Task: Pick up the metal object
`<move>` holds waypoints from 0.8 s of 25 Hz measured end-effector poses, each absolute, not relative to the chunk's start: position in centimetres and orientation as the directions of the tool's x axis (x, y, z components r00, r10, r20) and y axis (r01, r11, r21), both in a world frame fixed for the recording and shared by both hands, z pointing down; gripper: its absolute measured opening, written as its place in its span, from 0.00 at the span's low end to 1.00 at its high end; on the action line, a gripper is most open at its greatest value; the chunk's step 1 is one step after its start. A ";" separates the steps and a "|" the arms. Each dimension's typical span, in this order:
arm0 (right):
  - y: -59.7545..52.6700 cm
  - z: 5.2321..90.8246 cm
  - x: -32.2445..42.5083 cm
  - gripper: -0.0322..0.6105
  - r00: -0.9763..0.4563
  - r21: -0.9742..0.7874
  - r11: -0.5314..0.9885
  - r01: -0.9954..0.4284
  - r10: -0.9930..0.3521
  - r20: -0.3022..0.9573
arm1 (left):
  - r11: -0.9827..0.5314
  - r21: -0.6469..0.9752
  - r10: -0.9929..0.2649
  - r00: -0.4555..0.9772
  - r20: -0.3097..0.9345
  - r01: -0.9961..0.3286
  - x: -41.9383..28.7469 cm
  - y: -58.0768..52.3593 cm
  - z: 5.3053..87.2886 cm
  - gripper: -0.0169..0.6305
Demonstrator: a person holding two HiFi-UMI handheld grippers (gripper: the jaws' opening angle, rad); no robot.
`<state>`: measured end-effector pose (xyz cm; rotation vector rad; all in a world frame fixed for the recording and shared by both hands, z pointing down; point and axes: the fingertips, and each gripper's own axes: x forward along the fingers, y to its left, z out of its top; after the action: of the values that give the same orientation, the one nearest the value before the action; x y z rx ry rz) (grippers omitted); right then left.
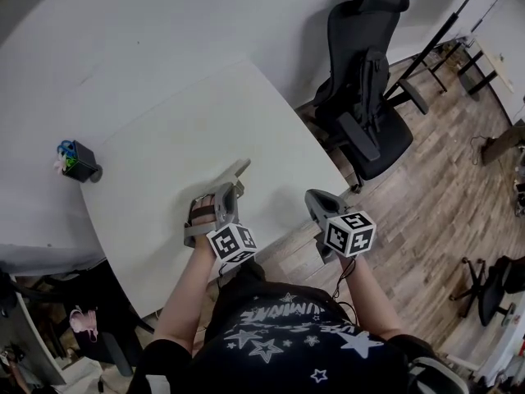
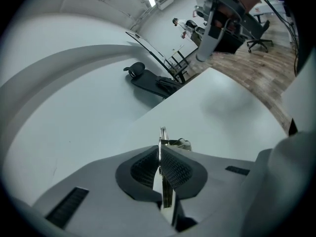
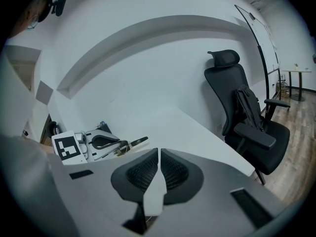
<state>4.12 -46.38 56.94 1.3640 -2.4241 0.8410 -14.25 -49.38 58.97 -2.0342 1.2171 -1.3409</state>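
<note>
White table (image 1: 164, 154) fills the middle of the head view, with wooden floor (image 1: 426, 187) and a black office chair (image 1: 365, 80) beyond its far corner. Over the table's near part, the left gripper (image 2: 160, 152) has its jaws pressed together on the metal object (image 2: 162, 135), a thin flat piece seen edge-on between the ribbed pads, its end sticking out past them (whether that end touches the tabletop cannot be told). Just beside it, the right gripper (image 3: 159, 157) hangs near the table edge, jaws closed with nothing between them. A small black holder (image 1: 79, 161) stands at the table's far left corner.
</note>
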 end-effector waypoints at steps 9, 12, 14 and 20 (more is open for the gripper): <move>-42.4 54.8 5.7 0.13 -0.571 -0.371 0.441 -0.817 -0.707 0.418 | -0.480 -0.715 -0.864 0.131 0.486 -0.508 -13.0 -45.0 55.4 0.07; -40.3 54.2 6.5 0.13 -0.584 -0.367 0.459 -0.809 -0.703 0.407 | -0.460 -0.694 -0.869 0.123 0.479 -0.553 -12.4 -42.4 54.4 0.07; -38.8 53.7 6.9 0.13 -0.595 -0.364 0.475 -0.801 -0.698 0.398 | -0.443 -0.684 -0.875 0.112 0.472 -0.580 -12.0 -40.7 53.7 0.07; -34.0 52.9 7.6 0.13 -0.635 -0.356 0.527 -0.772 -0.674 0.378 | -0.385 -0.681 -0.895 0.071 0.441 -0.623 -11.7 -35.4 51.9 0.07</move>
<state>7.56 -34.04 52.92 1.2323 -2.5714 0.7441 -11.67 -35.37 51.91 -2.0414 1.5186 -1.2203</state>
